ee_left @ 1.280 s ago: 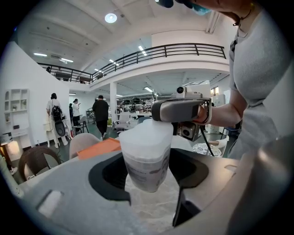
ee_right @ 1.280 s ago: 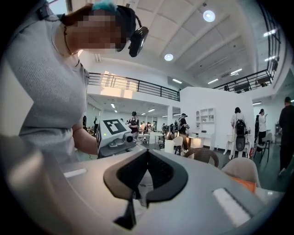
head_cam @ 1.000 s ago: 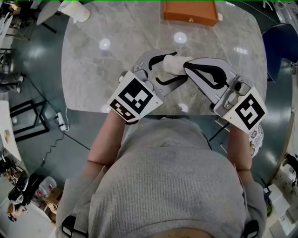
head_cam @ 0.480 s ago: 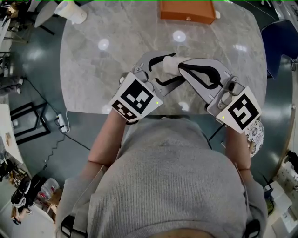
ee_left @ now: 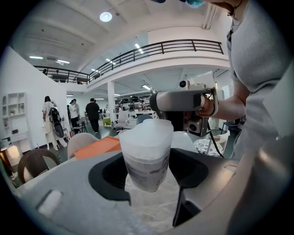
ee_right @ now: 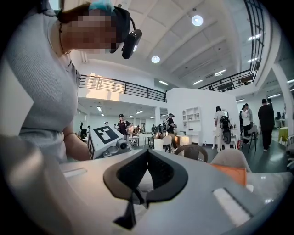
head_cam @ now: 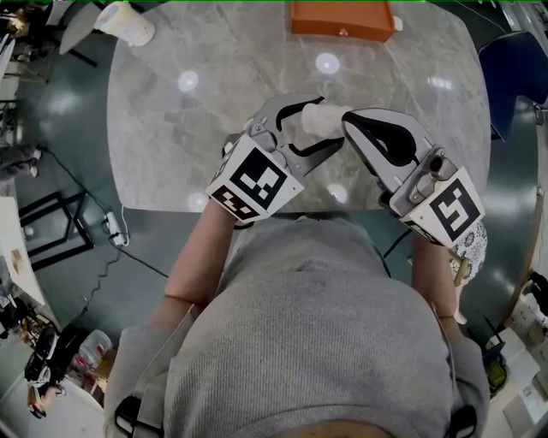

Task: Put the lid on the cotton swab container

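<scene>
I hold the white cotton swab container (head_cam: 318,118) in the air over the marble table (head_cam: 188,137), with my left gripper (head_cam: 310,126) shut on it. In the left gripper view the container (ee_left: 146,153) stands between the jaws, a frosted lid-like part (ee_left: 148,133) above its printed lower half. My right gripper (head_cam: 347,121) is shut, and its tip meets the container's right end. That gripper's grey body (ee_left: 179,100) shows just behind the container's top. In the right gripper view the right gripper (ee_right: 147,153) has its jaws pressed together, and I see nothing between them.
An orange box (head_cam: 341,19) lies at the table's far edge, also seen as the orange box (ee_left: 98,147). A white cup-like thing (head_cam: 124,21) sits at the far left corner. A blue chair (head_cam: 514,77) stands to the right. People and chairs fill the hall behind.
The right gripper has rolled a little at the container's end. The left gripper and the container have stayed nearly still.
</scene>
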### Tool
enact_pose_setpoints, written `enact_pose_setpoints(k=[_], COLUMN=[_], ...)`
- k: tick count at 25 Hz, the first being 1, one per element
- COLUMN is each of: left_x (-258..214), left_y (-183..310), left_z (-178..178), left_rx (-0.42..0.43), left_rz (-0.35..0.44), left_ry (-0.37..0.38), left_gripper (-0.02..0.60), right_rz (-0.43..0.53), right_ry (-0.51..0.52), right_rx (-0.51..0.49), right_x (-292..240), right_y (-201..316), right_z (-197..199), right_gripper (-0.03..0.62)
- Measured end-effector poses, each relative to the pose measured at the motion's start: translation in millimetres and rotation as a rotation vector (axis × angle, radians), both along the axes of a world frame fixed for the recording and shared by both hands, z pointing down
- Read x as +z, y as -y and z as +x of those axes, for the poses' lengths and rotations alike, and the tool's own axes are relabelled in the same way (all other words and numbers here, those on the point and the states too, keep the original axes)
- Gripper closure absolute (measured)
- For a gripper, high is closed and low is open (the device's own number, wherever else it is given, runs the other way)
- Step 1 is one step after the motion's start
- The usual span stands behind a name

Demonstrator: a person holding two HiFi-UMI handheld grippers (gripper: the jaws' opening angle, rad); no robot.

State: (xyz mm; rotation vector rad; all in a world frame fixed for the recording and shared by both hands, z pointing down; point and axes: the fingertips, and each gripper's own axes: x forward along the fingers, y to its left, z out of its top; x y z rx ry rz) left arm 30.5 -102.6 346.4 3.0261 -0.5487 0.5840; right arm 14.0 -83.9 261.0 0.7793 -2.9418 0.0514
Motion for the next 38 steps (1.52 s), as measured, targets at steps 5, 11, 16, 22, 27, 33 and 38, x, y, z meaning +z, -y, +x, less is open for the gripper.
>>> enact_pose_setpoints(k=[5, 11, 16, 22, 27, 33, 38], left_x=[7, 12, 21, 30, 37, 60, 81], left_y=[8, 19, 26, 31, 33, 39, 43], left_z=[9, 24, 36, 50, 61, 68, 72], left_rx=[0.006, 0.019, 0.032, 0.064, 0.081, 0.095, 0.080], left_rz=[-0.006, -0.007, -0.010, -0.003, 0.006, -0.004, -0.021], left_ry=[-0.005, -0.019, -0.019, -0.019, -0.017, -0.001, 0.006], left_gripper=[0.307, 0.307, 0.307, 0.307, 0.307, 0.307, 0.307], right_rz=[-0.013, -0.025, -0.042, -0.063, -0.078, -0.099, -0.117], right_ry=[0.013, 0.011, 0.015, 0.010, 0.004, -0.012, -0.014], right_rx=[0.053, 0.108, 0.157, 0.202, 0.232, 0.267, 0.287], right_x=[2, 6, 10, 18, 23, 31, 37], right_y=[2, -1, -4, -10, -22, -26, -29], right_z=[15, 33, 48, 56, 63, 71, 75], right_gripper=[0.594, 0.594, 0.594, 0.594, 0.594, 0.594, 0.594])
